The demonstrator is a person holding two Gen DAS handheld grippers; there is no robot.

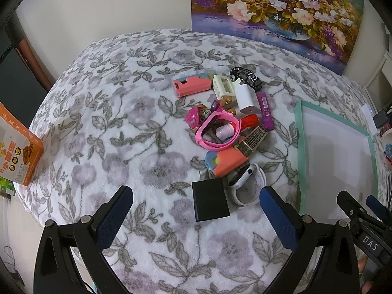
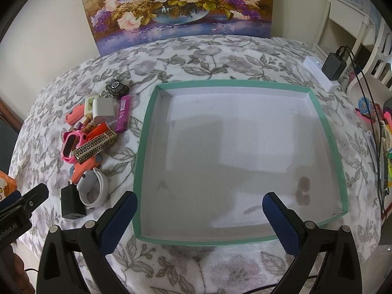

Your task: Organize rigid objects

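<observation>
A pile of small objects lies on the floral blanket: a black charger block nearest my left gripper, a white smartwatch, a pink watch, a white charger, a black toy car, a purple tube and a patterned gold box. My left gripper is open and empty, just short of the black charger. A green-rimmed shallow box with a white bare floor lies right of the pile. My right gripper is open and empty above the box's near part.
A flower painting leans on the wall behind. An orange food box stands at the blanket's left edge. A white power strip with a black adapter and cables lie at the right, by white shelving.
</observation>
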